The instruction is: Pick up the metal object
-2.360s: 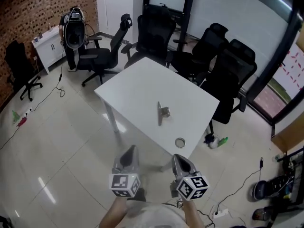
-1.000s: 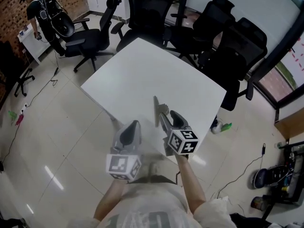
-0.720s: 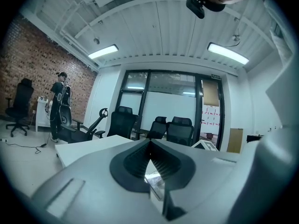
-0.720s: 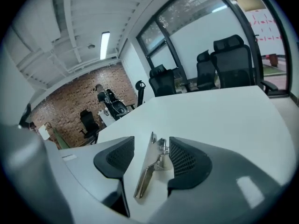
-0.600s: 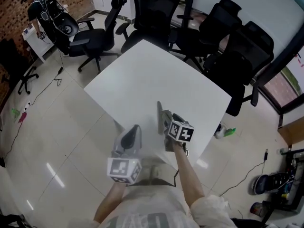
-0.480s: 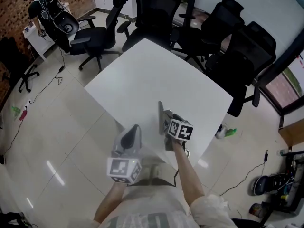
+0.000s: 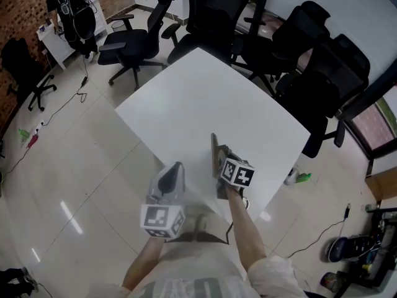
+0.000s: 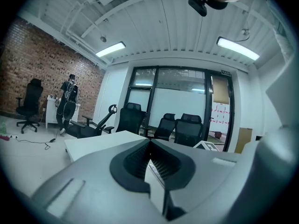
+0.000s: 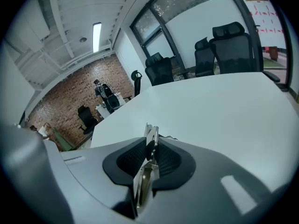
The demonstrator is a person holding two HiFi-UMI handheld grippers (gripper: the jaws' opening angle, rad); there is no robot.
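Note:
A flat metal object (image 7: 214, 155) with a long bar lies near the front edge of the white table (image 7: 205, 92). My right gripper (image 7: 223, 158) is down on it, its jaws closing with the metal piece (image 9: 148, 158) pinched between the black pads. In the right gripper view the bar's tip sticks out past the jaws over the tabletop. Left of it, my left gripper (image 7: 173, 169) hangs off the table's front edge above the floor. In the left gripper view its pads (image 8: 158, 166) meet with nothing between them.
Several black office chairs (image 7: 310, 73) stand round the table's far and right sides. A person (image 7: 73, 8) stands by a white cabinet at the brick wall, far left. A green bottle (image 7: 302, 177) and cables lie on the tiled floor at the right.
My right gripper has reached forward over the table edge onto the metal object and its jaws have closed round it. The left gripper has stayed near the table's front edge.

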